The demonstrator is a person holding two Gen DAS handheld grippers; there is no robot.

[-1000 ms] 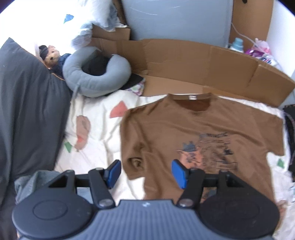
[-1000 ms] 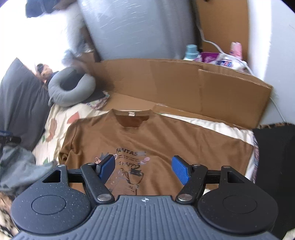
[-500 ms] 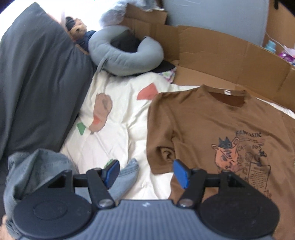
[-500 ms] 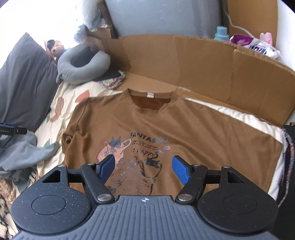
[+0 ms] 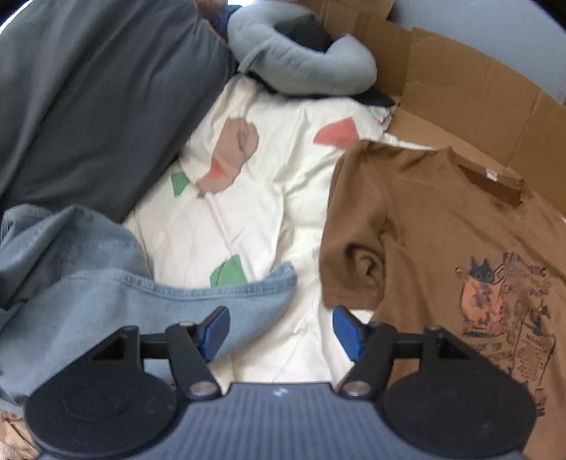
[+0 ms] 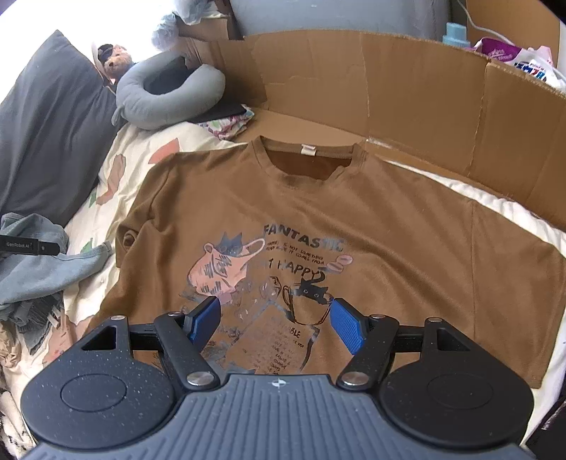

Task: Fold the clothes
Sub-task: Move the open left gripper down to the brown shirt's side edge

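brown t-shirt (image 5: 442,226) is cut off at the right edge in left wrist view; its hem is hidden behind the right tool (image 6: 275,320). small print under "fantastic" can't be read.

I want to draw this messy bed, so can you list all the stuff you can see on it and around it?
T-shirt: 1, brown with a cat print, spread flat on the bed.
Denim garment: 1, light blue, crumpled left of the T-shirt.
Bedsheet: 1, cream with coloured shapes, under the clothes.
Pillow: 1, dark grey, far left.
Neck pillow: 1, grey, curved, at the head of the bed.
Teddy bear: 1, brown, behind the neck pillow.
Cardboard: brown, standing behind the T-shirt.
Bottle: 1, pale blue, behind the cardboard.
Left hand-held gripper: 1, black with blue pads, open above the bedsheet.
Right hand-held gripper: 1, same, open above the T-shirt.
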